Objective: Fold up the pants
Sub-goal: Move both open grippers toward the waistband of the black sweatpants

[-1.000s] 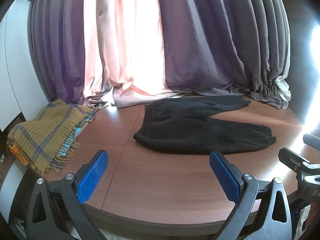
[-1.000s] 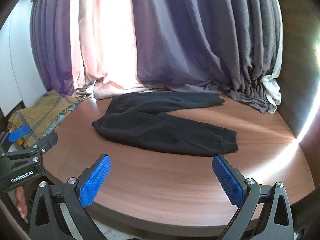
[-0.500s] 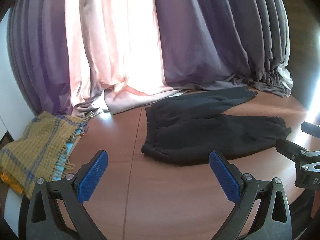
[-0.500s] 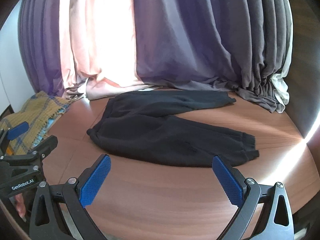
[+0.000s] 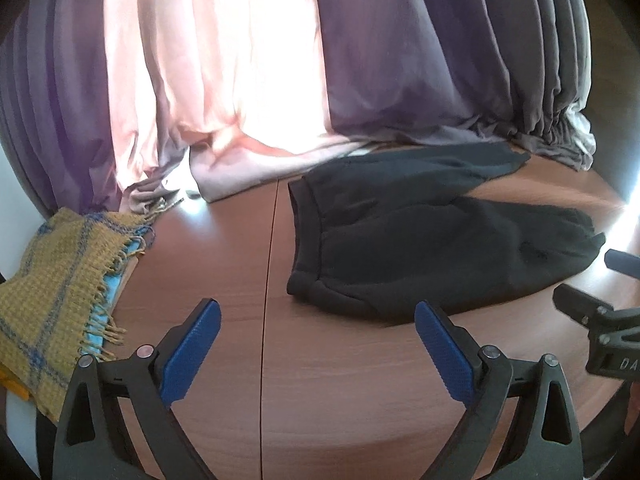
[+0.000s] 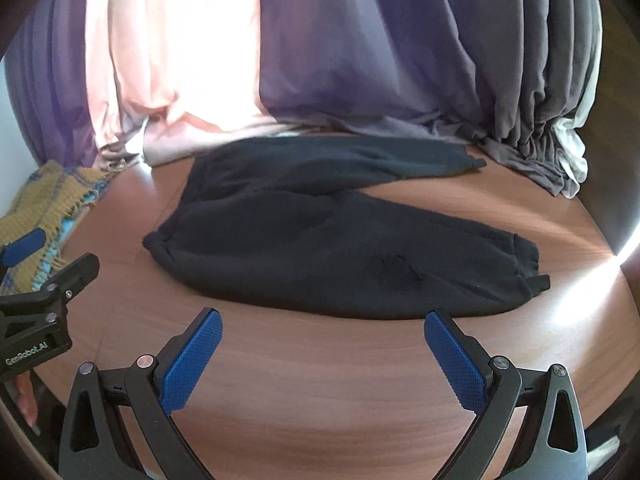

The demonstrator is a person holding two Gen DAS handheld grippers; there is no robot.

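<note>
The pants [image 6: 320, 236] lay unfolded on the worktop [image 6: 340, 380], legs spread rightward. Both the left gripper [image 5: 316, 344] and right gripper [image 6: 322, 350] hovered near them, wide open and empty; all folding remained.

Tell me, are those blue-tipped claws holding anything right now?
Nothing is held. The left gripper and right gripper are both open above the table, short of the black pants.
</note>
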